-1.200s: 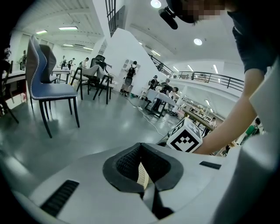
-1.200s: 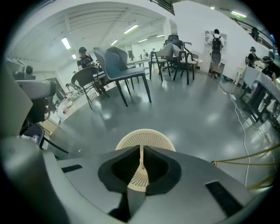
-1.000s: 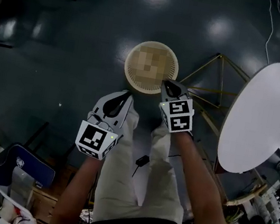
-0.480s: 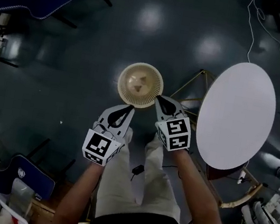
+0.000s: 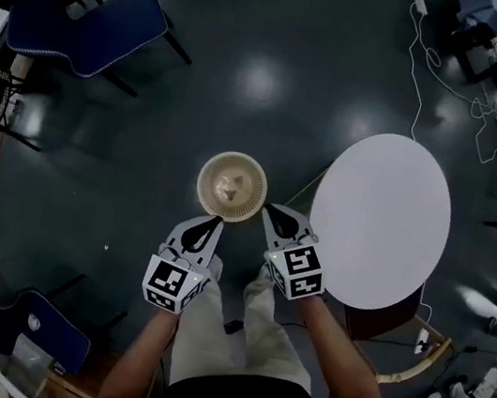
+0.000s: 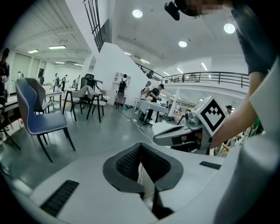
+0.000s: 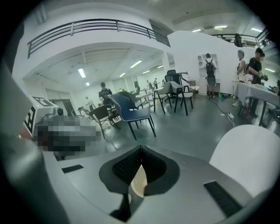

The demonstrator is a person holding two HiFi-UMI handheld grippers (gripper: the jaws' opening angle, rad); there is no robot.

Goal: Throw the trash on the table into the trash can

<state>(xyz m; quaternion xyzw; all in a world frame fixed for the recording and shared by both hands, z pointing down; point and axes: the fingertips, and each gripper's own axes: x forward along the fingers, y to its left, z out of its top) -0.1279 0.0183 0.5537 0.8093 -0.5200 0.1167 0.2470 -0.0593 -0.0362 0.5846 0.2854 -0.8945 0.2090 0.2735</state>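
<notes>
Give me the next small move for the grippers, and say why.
Probably turn both toward the white table and check it. The left gripper and right gripper have jaws together on nothing, a pale scrap lies in the trash can, and no trash shows on the table top.

two tools (image 5: pixel 211 223) (image 5: pixel 270 212), one trash can (image 5: pixel 232 187), one table (image 5: pixel 380 221), two blue chairs (image 5: pixel 89 22) (image 5: pixel 34 327)

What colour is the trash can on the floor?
Beige, with a mesh wall. The trash can shows best in the head view.
</notes>
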